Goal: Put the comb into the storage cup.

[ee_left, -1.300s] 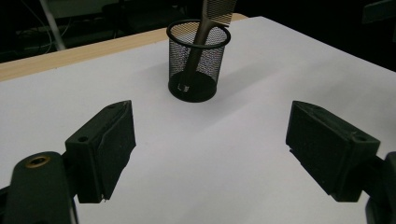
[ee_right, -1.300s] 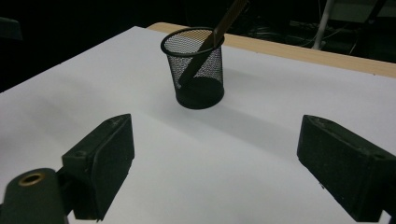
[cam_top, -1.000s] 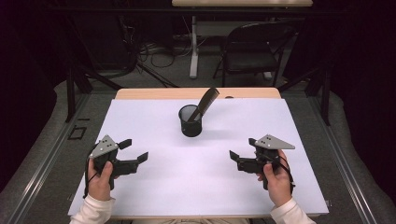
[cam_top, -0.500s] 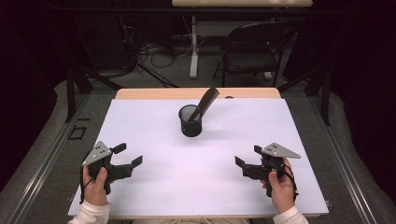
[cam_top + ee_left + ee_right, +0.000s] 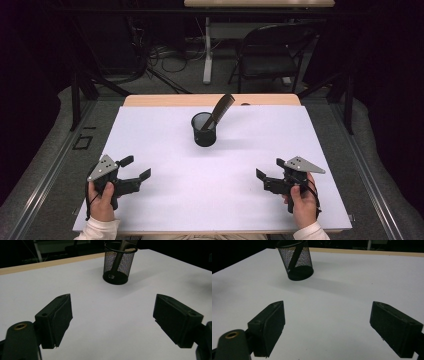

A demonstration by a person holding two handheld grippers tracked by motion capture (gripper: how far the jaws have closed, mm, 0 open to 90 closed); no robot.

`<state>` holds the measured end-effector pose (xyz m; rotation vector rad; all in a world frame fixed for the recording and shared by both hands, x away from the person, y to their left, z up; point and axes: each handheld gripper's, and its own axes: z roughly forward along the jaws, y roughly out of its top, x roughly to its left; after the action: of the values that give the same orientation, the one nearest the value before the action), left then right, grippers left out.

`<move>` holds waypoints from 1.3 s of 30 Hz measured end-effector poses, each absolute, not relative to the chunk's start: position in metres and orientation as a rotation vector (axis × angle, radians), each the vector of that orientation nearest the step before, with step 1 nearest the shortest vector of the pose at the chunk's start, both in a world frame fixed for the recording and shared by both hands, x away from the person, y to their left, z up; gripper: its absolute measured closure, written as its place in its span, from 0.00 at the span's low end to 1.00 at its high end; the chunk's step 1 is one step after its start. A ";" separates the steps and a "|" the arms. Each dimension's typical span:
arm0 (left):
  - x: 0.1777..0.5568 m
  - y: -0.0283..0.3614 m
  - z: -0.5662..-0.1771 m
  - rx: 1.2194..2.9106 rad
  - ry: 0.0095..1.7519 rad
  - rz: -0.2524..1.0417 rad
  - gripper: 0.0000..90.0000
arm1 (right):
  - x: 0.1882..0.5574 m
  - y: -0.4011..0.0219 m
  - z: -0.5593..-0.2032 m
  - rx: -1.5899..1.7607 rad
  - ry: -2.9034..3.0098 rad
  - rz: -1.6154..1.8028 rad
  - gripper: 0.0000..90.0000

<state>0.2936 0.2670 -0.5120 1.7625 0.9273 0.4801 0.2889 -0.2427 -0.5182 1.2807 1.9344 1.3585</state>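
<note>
Landmark for all positions: the black mesh cup (image 5: 204, 129), standing upright on the white tabletop (image 5: 165, 135), toward the far edge and roughly on the centre line.

Comb (image 5: 218, 111): dark, long, one end down inside the mesh cup, the rest leaning out over the rim up and to the right in the high view. It rests against the rim, which is why it stays tilted rather than lying flat. In the left gripper view the lower end shows through the mesh near the cup's floor (image 5: 116, 263). Teeth are hard to resolve at this size, so "comb" is my best reading of the shape.

Left gripper (image 5: 134, 169): near side of the mesh cup and well off to its left, low over the tabletop, held in the person's left hand (image 5: 102, 198). Jaws spread wide, nothing between them; its own camera shows bare white surface in the gap. It points toward the mesh cup.

Right gripper (image 5: 270, 171): near side of the mesh cup and well off to its right, held in the right hand (image 5: 301, 200). Jaws likewise spread wide and empty, with the mesh cup (image 5: 296, 261) ahead of them.

Judgement: the two tools sit about symmetric about the mesh cup, both apart from it and both wide, which looks like a ready or rest posture. Neither touches cup or comb. The lean leaves the comb's upper part clear of the rim, the likely place to pinch; the light cup may tip if the comb drags on the rim, so one gripper would probably steady it.
</note>
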 end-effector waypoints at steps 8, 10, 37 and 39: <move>0.294 0.267 -0.518 1.770 0.926 0.474 0.18 | 0.289 -0.240 -0.527 1.276 1.944 1.341 0.14; 0.295 0.267 -0.519 1.778 0.926 0.474 0.18 | 0.289 -0.240 -0.529 1.275 1.949 1.343 0.14; 0.297 0.259 -0.529 1.825 0.910 0.444 0.18 | 0.294 -0.243 -0.537 1.307 1.961 1.314 0.14; 0.297 0.259 -0.529 1.826 0.911 0.444 0.18 | 0.294 -0.243 -0.537 1.307 1.964 1.312 0.14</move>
<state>0.2973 0.2594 -0.5292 1.8261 0.9111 0.4440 0.2940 -0.2434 -0.5372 1.3074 1.9641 1.3123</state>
